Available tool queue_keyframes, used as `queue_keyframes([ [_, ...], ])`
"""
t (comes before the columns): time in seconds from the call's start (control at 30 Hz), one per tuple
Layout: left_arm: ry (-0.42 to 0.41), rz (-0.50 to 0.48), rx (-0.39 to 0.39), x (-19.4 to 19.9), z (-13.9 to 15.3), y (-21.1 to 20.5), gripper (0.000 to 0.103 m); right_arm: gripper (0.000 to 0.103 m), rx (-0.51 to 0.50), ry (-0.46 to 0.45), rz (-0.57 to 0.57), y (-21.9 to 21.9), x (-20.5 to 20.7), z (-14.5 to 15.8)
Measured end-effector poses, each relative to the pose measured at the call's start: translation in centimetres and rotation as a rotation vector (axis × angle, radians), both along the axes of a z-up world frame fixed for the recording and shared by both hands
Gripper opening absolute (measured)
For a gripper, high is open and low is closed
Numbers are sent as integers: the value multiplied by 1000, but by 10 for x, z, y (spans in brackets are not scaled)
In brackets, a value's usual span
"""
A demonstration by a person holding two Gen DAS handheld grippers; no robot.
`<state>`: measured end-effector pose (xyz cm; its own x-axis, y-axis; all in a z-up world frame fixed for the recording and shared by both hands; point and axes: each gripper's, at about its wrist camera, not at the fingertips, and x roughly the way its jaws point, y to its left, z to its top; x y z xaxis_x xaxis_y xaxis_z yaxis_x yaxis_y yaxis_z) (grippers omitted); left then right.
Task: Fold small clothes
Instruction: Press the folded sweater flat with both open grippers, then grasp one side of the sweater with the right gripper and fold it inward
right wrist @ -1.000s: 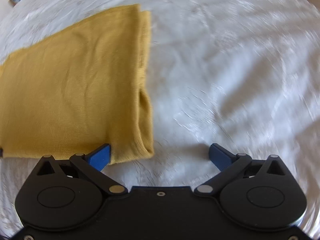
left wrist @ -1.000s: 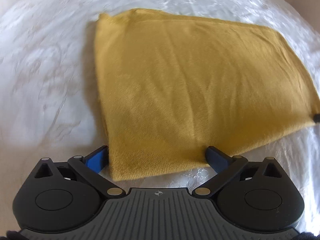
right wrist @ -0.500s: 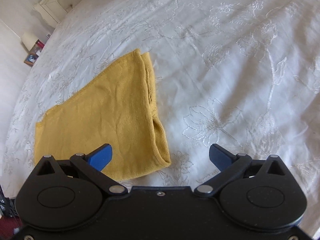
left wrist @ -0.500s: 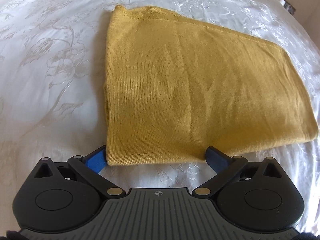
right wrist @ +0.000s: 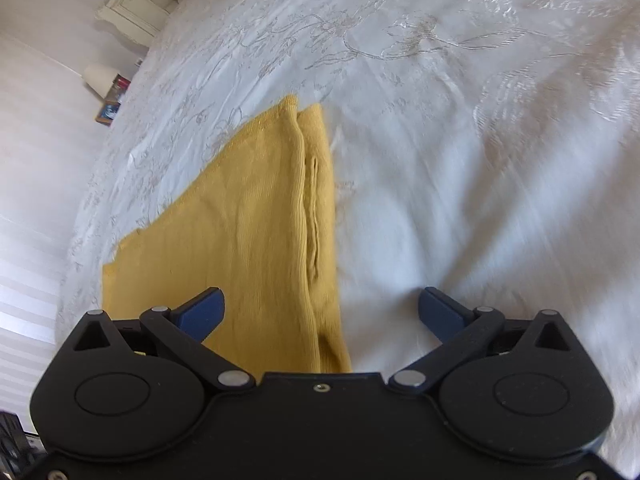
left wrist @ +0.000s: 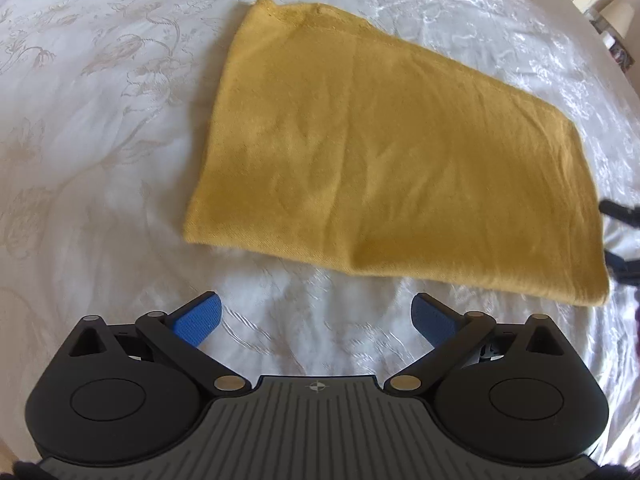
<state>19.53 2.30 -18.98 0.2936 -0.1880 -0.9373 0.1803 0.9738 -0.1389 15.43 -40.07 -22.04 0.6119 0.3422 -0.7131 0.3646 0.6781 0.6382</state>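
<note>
Folded mustard garment [left wrist: 384, 160] now clear of left hand-held gripper [left wrist: 316, 322], right hand-held gripper [right wrist: 320, 312] shifted over it, both spread, empty

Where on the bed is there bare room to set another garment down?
Bare white bedspread lies wide to the right of the folded yellow garment, and also left of it in the left view. The strip between it and the open left claw is narrow.

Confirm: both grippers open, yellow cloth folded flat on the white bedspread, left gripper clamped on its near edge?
Not quite. The left gripper isn't clamped on anything: in the left wrist view its jaws stand wide apart over bare bedspread, short of the cloth's near edge. The rest holds: the right gripper is open too, and the cloth lies folded flat.
</note>
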Motion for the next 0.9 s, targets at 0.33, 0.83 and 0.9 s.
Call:
queue_keyframes([
  [0.33,0,-75,21,-1,9,-39,103,103,257,-126,11,-23,30,-26],
  [0.83,-109,-242,-29,111,5,-116,103,49,126,-53,65,-14,39,-11],
  [0.9,-111,-285,-25,120,-5,-126,103,42,126,-28,37,-12,37,-9],
])
